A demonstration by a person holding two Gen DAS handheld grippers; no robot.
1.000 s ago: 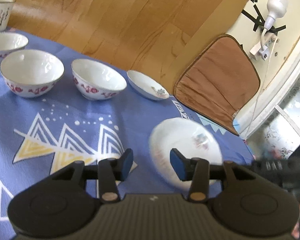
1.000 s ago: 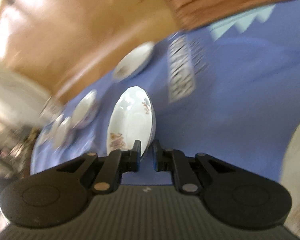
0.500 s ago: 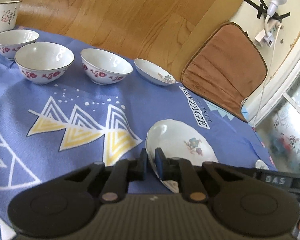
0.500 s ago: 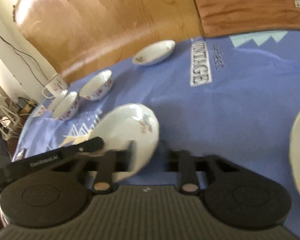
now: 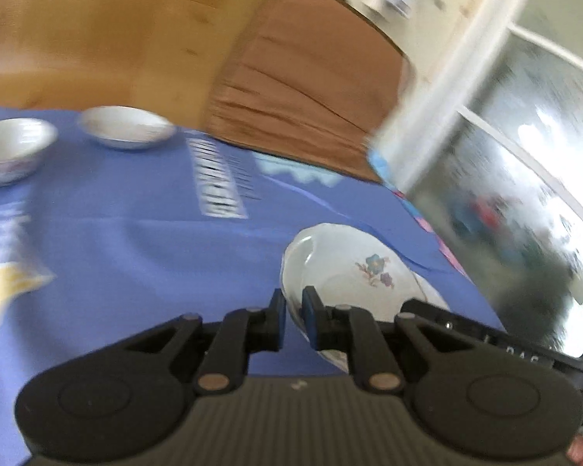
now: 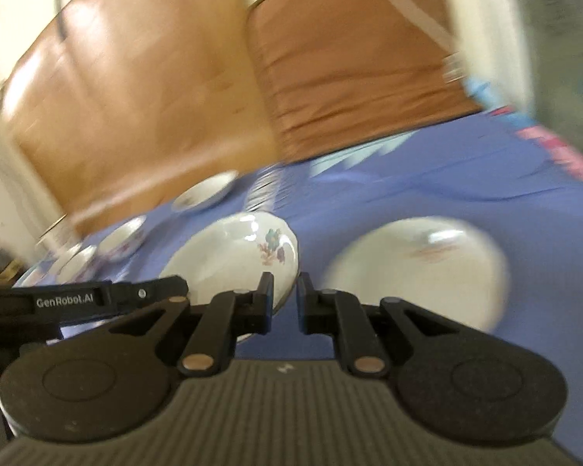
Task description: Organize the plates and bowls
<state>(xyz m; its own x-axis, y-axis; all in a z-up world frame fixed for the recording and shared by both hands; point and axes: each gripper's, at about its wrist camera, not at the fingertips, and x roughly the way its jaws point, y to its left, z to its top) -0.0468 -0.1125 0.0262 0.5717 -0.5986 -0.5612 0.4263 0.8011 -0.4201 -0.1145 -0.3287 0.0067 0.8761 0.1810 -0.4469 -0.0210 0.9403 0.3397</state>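
A white floral plate (image 5: 353, 272) is held above the blue tablecloth (image 5: 136, 256). My left gripper (image 5: 293, 312) is shut on its near rim. In the right wrist view the same plate (image 6: 237, 260) sits just left of my right gripper (image 6: 281, 303), whose jaws stand slightly apart with the plate's rim at the left finger; I cannot tell if it grips. A second white plate (image 6: 419, 268) lies on the cloth to the right. The left gripper's body (image 6: 77, 301) shows at the left.
A shallow dish (image 5: 126, 128) and a red-patterned bowl (image 5: 11, 151) stand at the back left. More bowls (image 6: 120, 237) and a dish (image 6: 206, 194) line the far edge. A brown cushion (image 5: 303, 93) leans behind the table. Both views are motion-blurred.
My left gripper closed on the plate and has carried it right. My right gripper let go of it and swung right, bringing the second plate into view.
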